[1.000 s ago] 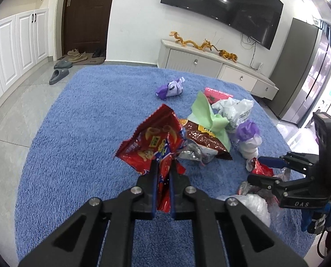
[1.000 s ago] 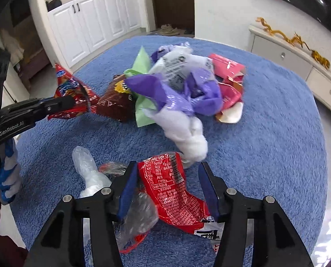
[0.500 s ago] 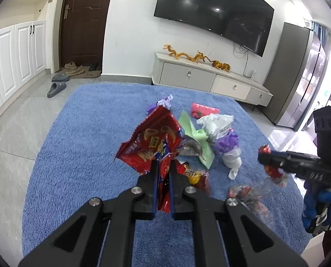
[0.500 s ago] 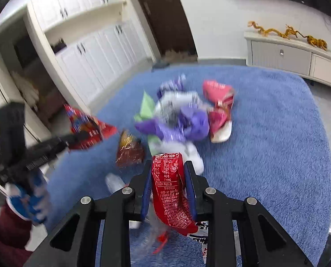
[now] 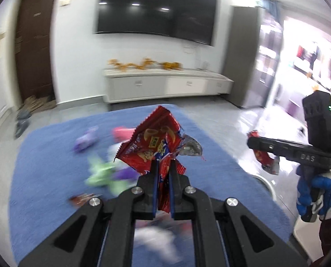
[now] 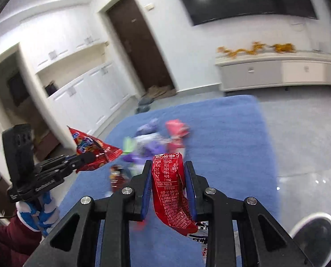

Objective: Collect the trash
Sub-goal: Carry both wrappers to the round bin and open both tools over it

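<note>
Both claws now lifting clear of blue rug (image 5: 54, 155), each carrying wrapper. Second ago both were low over trash pile.

Left claw (image 5: 163, 171) pinching red snack bag (image 5: 152, 146), jaws pressed together, bag hanging above rug.

Right claw (image 6: 168, 178) clamping red wrapper (image 6: 168, 189); second ago jaws were spread around it.

Rest of pile (image 6: 152, 142) lying on rug, blurred.

Judgement: two pieces secured, heading for bin; bin not identifiable in view.

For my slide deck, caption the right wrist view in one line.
Right gripper grips a red printed wrapper above the blue rug; left gripper holds a red snack bag.
</note>
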`<state>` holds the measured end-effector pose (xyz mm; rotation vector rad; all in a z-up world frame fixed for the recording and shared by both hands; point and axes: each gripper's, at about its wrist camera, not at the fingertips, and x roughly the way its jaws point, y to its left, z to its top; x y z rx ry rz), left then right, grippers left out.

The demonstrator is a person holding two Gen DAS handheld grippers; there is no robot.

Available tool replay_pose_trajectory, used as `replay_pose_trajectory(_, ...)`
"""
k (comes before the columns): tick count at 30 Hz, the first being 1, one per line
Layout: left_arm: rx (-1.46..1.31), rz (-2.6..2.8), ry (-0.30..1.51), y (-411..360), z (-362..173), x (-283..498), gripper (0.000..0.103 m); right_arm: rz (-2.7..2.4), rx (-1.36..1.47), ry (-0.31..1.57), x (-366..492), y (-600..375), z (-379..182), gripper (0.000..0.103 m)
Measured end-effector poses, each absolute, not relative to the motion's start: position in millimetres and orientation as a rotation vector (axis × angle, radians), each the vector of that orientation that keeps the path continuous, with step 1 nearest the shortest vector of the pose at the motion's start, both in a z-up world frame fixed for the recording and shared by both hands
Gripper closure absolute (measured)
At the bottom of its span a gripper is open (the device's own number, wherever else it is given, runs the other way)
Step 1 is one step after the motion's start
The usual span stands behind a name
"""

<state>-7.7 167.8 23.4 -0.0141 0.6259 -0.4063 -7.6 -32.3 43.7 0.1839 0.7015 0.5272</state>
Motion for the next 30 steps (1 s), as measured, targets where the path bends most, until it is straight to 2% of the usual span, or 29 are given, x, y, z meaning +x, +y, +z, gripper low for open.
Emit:
replay_pose_trajectory(6,0.117,-0.658,0.682,37.4,21.8,12.1,0.095,0.27,0.288,0.694,-34.7,-148.8,32.6,0.076)
replay_pose_trajectory(14,0.265,-0.886,0.835,-129.0,-20.7,27.5,0.095,-0.008,0.538,0.745,-67.4,-292.9,-38.7,0.075)
replay_pose_trajectory(23,0.31,-0.963,0.998,-225.6,-74.6,37.4,0.093,-0.097,0.74,0.813,-56.9,-349.2,-122.3,0.067)
replay_pose_trajectory(24,0.303,-0.976,1.018,-233.0,-79.1,38.0,0.092,-0.104,0.747,0.818,-55.3,-351.7,-125.9,0.065)
replay_pose_trajectory(26,0.291,-0.99,1.043,-241.7,-86.4,42.0,0.078,-0.122,0.755,0.825,-51.9,-357.4,-132.8,0.06)
replay_pose_trajectory(28,0.285,-0.995,1.062,-248.0,-92.8,47.9,0.068,-0.148,0.752,0.83,-54.4,-365.0,-137.3,0.057)
replay_pose_trajectory(30,0.264,-1.004,1.082,-253.3,-96.2,49.3,0.066,-0.166,0.748,0.837,-55.1,-368.2,-139.5,0.056)
